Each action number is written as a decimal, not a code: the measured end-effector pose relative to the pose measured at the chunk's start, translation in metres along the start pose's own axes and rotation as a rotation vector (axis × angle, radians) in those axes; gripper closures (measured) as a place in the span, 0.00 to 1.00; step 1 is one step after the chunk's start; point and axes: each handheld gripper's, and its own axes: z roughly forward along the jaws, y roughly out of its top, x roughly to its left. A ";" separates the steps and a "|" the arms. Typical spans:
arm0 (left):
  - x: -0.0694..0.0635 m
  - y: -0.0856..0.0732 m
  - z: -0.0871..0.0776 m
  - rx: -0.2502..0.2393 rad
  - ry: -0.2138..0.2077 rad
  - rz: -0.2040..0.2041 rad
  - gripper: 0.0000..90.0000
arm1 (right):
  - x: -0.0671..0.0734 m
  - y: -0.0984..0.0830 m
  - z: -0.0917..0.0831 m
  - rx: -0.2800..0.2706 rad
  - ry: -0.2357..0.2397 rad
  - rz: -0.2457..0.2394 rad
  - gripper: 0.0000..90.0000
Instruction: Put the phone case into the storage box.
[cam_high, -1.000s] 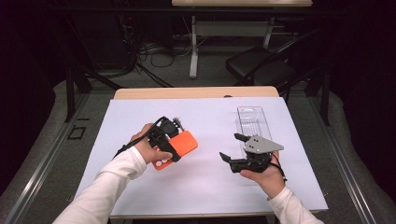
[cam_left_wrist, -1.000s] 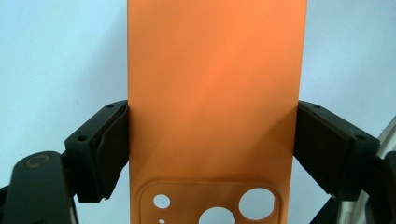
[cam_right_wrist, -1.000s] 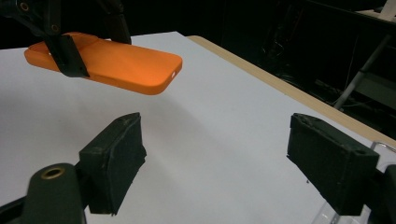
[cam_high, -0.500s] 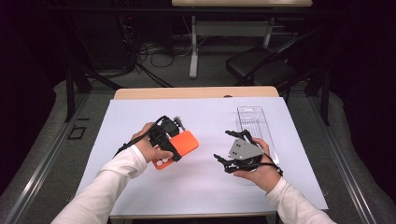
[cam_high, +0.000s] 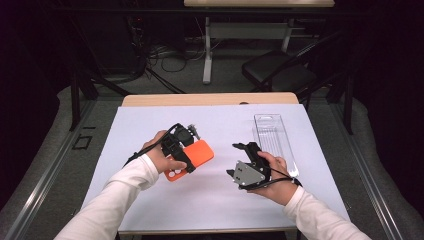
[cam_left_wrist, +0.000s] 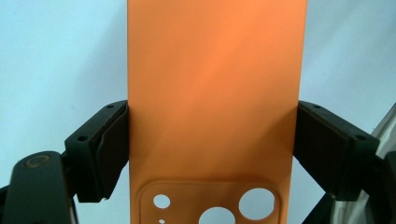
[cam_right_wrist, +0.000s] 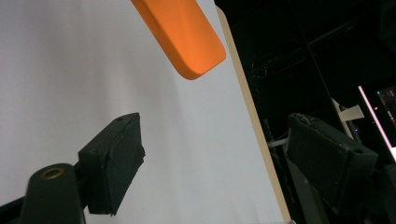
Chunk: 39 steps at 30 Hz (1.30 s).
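While clamped edge to edge in left gripper (cam_left_wrist: 212, 154), orange phone case (cam_high: 192, 159) hangs left of centre in high view, above white surface (cam_high: 210, 200), far end free for handover. Right gripper (cam_high: 240, 162) open, empty, angled toward case; clear packaging tray (cam_high: 274, 137) parked upper right.

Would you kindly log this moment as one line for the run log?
left gripper: shut on orange phone case | right gripper: open, nothing between | clear plastic package: on table, untouched
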 end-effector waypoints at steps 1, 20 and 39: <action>0.000 0.000 0.000 0.000 0.000 0.000 0.18 | -0.001 0.000 0.000 -0.004 0.004 -0.028 0.20; 0.000 0.006 0.000 0.026 -0.065 -0.004 0.18 | 0.000 0.003 -0.005 0.006 -0.048 -0.301 0.29; -0.008 0.022 0.000 0.008 -0.134 0.016 0.18 | 0.007 0.005 0.003 0.036 -0.055 -0.394 0.36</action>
